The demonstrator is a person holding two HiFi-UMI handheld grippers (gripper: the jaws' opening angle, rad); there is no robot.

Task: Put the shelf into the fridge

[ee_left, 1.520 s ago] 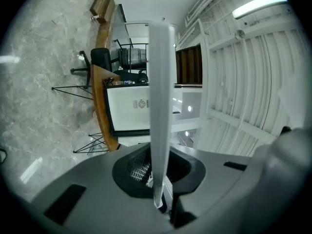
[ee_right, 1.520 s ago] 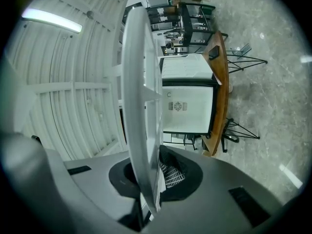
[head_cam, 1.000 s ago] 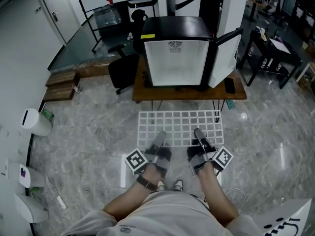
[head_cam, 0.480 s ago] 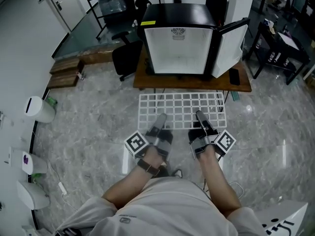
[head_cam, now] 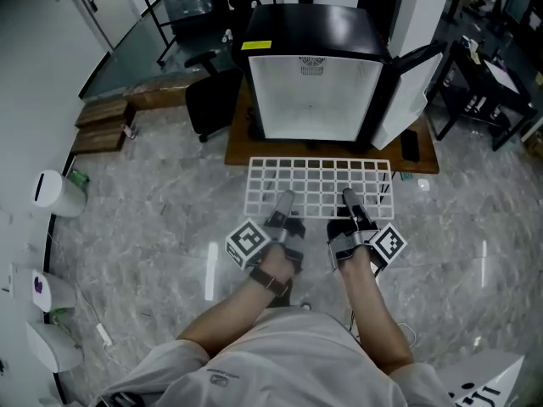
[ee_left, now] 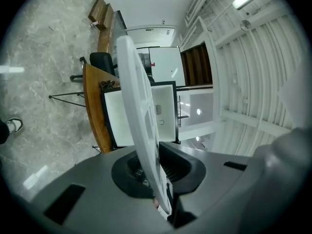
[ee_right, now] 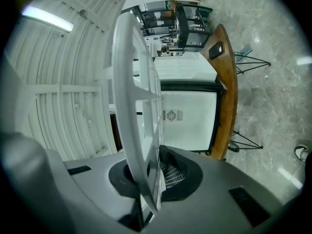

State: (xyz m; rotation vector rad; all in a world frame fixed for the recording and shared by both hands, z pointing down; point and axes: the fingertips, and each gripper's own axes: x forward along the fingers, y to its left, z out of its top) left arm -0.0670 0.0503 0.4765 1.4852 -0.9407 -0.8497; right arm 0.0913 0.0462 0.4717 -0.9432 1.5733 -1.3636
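The left hand-held gripper (head_cam: 282, 203) is clamped on the near edge of the white wire shelf (head_cam: 319, 161). Its jaws are almost together, with only the thin frame between them. The right hand-held gripper (head_cam: 349, 202) pinches the same near edge in the same way, a little further right. Two grips set apart along one side probably keep the broad, light grid from twisting or sagging. Holding the near edge also leaves the far edge free to go in first.

The shelf lies roughly flat in the air above the grey marble floor (head_cam: 153, 202), and its far edge is close to the near rim of the wooden tabletop (head_cam: 239, 149). On that tabletop stands the black mini fridge (head_cam: 305, 28), with its white cavity facing the person. Its door (head_cam: 409, 91) is swung open to the right, so the way in is unobstructed.

The shelf is not yet inside, though it sits about centred on the opening. The next move seems to call for matching it to the height of the cavity's supports and pushing it straight in. A far corner could catch on the door or the frame.
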